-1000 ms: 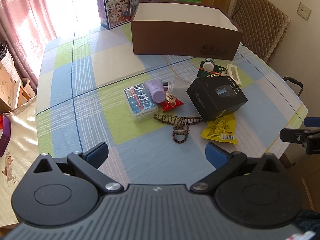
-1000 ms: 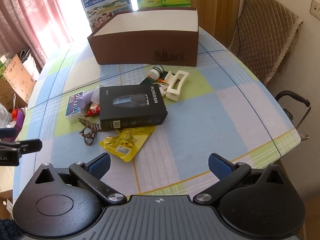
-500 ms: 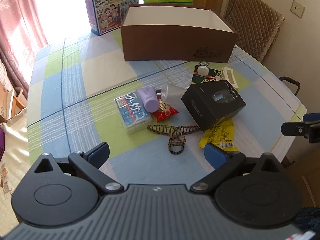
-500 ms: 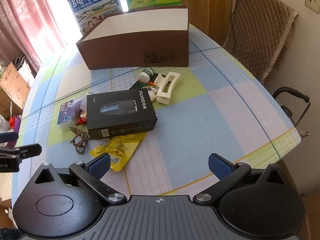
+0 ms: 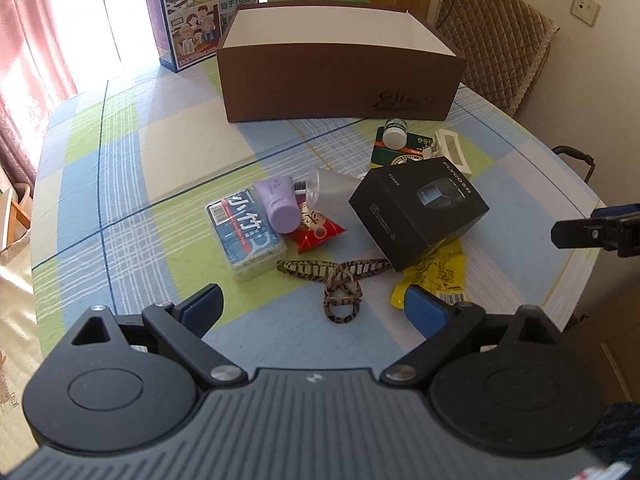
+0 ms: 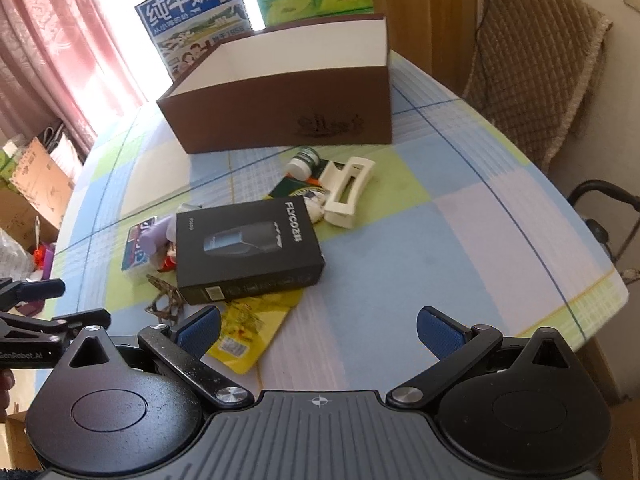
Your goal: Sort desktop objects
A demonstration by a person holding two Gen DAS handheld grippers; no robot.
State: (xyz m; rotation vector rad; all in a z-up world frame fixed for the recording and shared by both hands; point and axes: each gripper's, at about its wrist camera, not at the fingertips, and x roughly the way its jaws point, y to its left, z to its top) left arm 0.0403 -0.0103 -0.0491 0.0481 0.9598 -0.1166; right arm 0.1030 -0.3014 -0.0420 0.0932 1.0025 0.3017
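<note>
The tabletop point(image 5: 120, 168) carries an open brown box point(image 5: 340, 80) at the far side, its mouth upward, presumably as the receptacle for sorting. Nothing appears placed in it yet, though its floor is hidden.

The loose items lie clustered in front of it. A black carton point(image 6: 248, 248) rests tilted across a yellow packet point(image 6: 244, 332). A blue tissue pack point(image 5: 244, 232) lies left, with a purple tube point(image 5: 278, 204) on its edge. A patterned hair clip point(image 5: 340, 284) lies nearest.

The left hand-held gripper point(image 5: 316, 308) and right hand-held gripper point(image 6: 320, 328) are both spread, grasping nothing, poised over the near edge.
</note>
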